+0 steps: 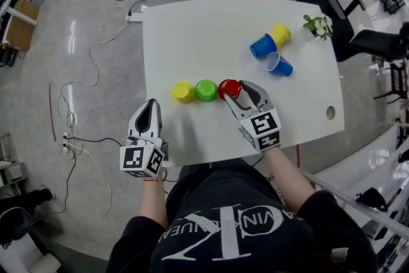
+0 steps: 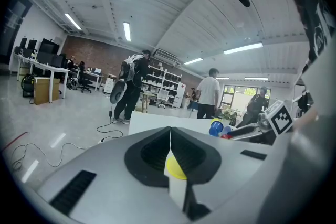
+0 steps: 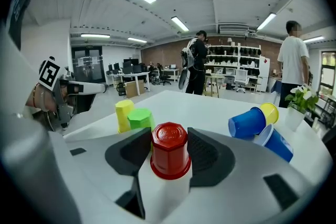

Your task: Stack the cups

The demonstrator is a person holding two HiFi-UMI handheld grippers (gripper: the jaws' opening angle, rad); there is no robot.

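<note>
Grip on red cup (image 3: 170,153): R gripper's (image 3: 169,138) own view only

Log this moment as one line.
right gripper: shut on upside-down red cup | left gripper: shut, empty | green cup, yellow cup: upside down, unstacked

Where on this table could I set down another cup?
The far left of the table, behind the green cup, is bare; so is the strip by the hole. Crowded around the tipped cups and plant, far right.
</note>
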